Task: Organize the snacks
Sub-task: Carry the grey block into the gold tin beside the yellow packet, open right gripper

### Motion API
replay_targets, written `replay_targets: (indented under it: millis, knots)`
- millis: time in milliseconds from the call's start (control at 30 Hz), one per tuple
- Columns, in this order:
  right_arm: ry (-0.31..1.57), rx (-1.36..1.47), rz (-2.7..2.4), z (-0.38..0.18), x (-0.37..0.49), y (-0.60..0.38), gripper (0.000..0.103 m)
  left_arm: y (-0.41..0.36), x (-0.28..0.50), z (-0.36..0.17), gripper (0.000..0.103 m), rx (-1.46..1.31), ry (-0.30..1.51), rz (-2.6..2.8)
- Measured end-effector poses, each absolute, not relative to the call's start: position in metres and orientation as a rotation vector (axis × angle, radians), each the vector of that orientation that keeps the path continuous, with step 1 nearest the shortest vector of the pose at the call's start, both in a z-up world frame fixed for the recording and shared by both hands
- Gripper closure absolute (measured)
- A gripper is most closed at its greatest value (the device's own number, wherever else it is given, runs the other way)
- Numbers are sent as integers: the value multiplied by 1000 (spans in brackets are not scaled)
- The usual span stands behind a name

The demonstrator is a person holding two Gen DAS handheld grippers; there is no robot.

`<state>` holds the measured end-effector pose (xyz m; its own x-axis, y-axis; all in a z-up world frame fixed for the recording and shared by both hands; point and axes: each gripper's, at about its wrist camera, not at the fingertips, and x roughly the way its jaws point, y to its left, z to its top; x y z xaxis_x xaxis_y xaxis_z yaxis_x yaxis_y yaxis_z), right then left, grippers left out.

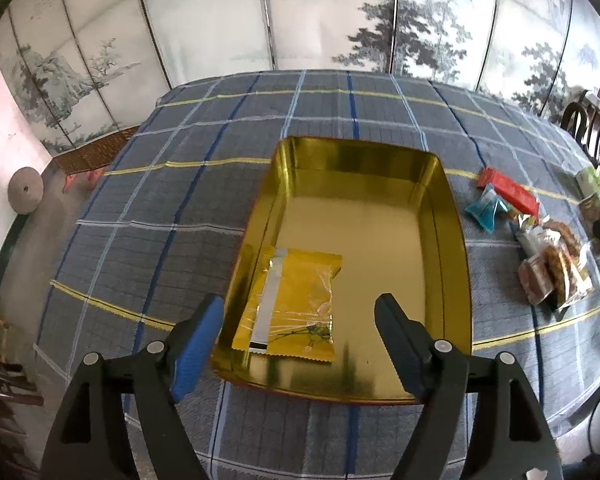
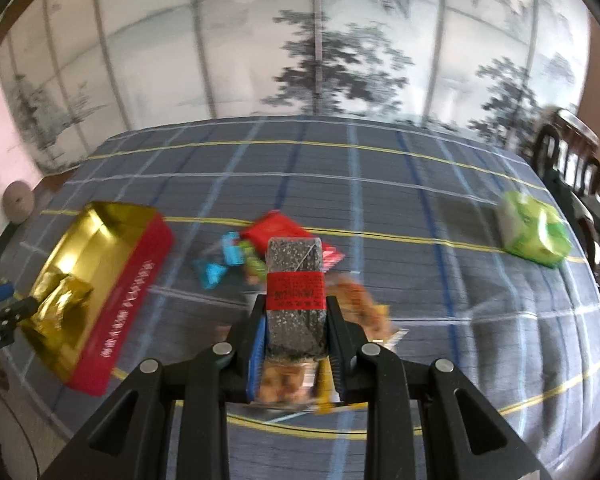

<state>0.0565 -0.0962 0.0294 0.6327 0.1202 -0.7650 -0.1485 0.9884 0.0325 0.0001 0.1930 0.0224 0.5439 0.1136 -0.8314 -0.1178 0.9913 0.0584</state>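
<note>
Black sesame bar on its way to the gold tin

The sesame bar sits clamped between the narrow jaws of the right gripper, lifted over the loose snack pile, likely bound for the tin. A yellow packet already lies flat in the tin's near left corner; the left gripper hangs above it, jaws wide and empty. Everything rests on a plaid tablecloth, a green pack well apart, a painted screen behind
</note>
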Motion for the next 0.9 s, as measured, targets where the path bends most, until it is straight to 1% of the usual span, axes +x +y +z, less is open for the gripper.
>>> replay_targets:
  millis: [133,233,600,900]
  knots:
    - [876,-55,223,30,53,-62,76,204,-5,31,22,-38,967,169]
    - [881,-56,265,31,52,-40,76,216,-10,34,21,-50,957,214]
    - [887,-117,425,30,48,59,76,258,-33,30,20,-109,975,297]
    - [957,-186,467,1,47,111,76,284,-48,22,19,-127,995,361]
